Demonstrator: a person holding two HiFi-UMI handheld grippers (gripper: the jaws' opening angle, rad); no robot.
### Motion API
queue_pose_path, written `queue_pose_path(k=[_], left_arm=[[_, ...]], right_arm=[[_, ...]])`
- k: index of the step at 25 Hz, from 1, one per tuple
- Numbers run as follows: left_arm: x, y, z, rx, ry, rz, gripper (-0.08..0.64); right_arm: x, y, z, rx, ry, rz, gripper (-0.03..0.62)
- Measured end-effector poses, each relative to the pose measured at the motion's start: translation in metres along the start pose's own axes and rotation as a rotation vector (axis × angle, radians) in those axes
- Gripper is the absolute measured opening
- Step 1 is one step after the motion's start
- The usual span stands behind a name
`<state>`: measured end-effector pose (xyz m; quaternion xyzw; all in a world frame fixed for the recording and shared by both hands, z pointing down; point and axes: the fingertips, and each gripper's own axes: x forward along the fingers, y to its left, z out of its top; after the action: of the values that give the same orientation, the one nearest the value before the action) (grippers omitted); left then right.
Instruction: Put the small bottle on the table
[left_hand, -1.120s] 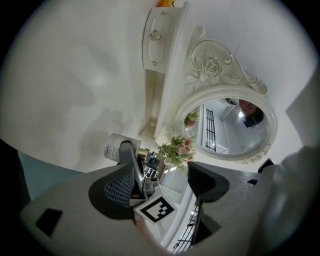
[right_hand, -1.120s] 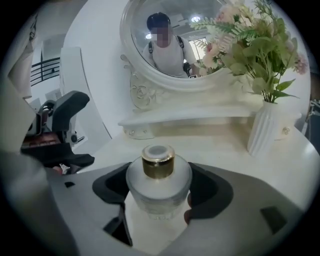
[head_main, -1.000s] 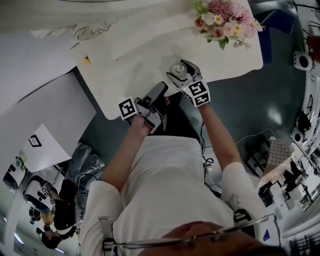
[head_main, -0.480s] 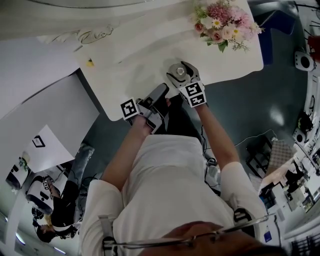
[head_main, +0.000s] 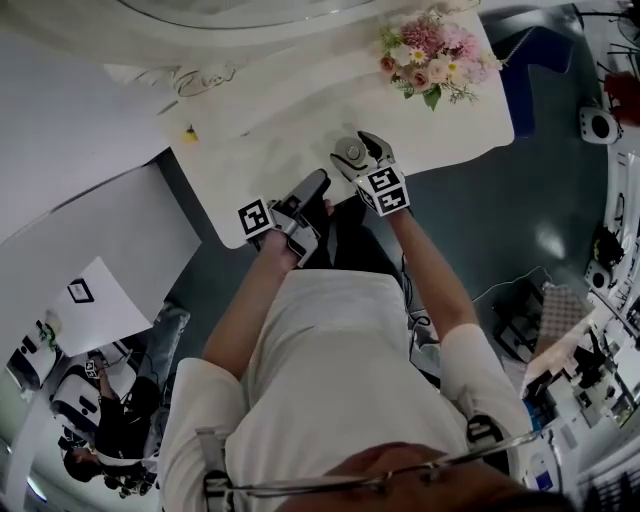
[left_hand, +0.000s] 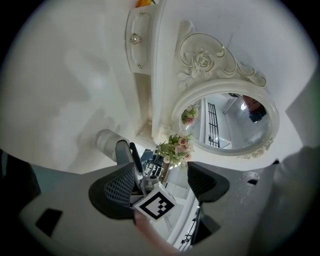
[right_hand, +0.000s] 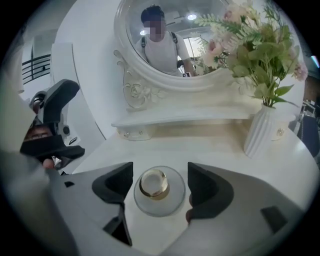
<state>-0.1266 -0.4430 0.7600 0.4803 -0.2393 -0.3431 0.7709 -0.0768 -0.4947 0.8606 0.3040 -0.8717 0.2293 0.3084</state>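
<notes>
The small bottle, round clear glass with a gold cap, stands on the white dressing table. My right gripper is open, one jaw on each side of the bottle and close to its glass. In the head view the bottle is near the table's front edge, inside the right gripper. My left gripper hangs open and empty just off that front edge, left of the right one. In its own view the left gripper looks past the right gripper's marker cube.
A white ribbed vase of pink flowers stands at the table's right. An oval mirror on a carved shelf backs the table. A small yellow item lies at the far left. Dark floor lies below the table edge.
The head view has drifted a little. Both grippers keep their places, with the right one still around the bottle.
</notes>
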Motion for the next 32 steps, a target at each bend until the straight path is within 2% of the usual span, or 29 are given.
queue_pose_path(k=[6,13,21,28,32], left_arm=[[-0.007,-0.016,-0.014,0.059,0.069,0.003,0.319],[-0.012,-0.039,-0.02,0.139,0.073,-0.002,0.319],[-0.012,-0.048,-0.033,0.217,0.013,0.012,0.319],[0.001,-0.066,-0.054,0.369,-0.057,-0.003,0.318],[0.003,-0.071,-0.066,0.477,-0.113,0.02,0.311]], right_arm=[[-0.03,0.01,0.026,0.038,-0.005,0.015,0.324],[-0.073,0.026,0.055,0.048,-0.017,0.05,0.287],[-0.119,0.034,0.076,-0.058,-0.01,0.119,0.235],[-0.163,0.028,0.084,-0.161,-0.009,0.208,0.179],[-0.19,0.023,0.094,-0.195,-0.035,0.245,0.149]])
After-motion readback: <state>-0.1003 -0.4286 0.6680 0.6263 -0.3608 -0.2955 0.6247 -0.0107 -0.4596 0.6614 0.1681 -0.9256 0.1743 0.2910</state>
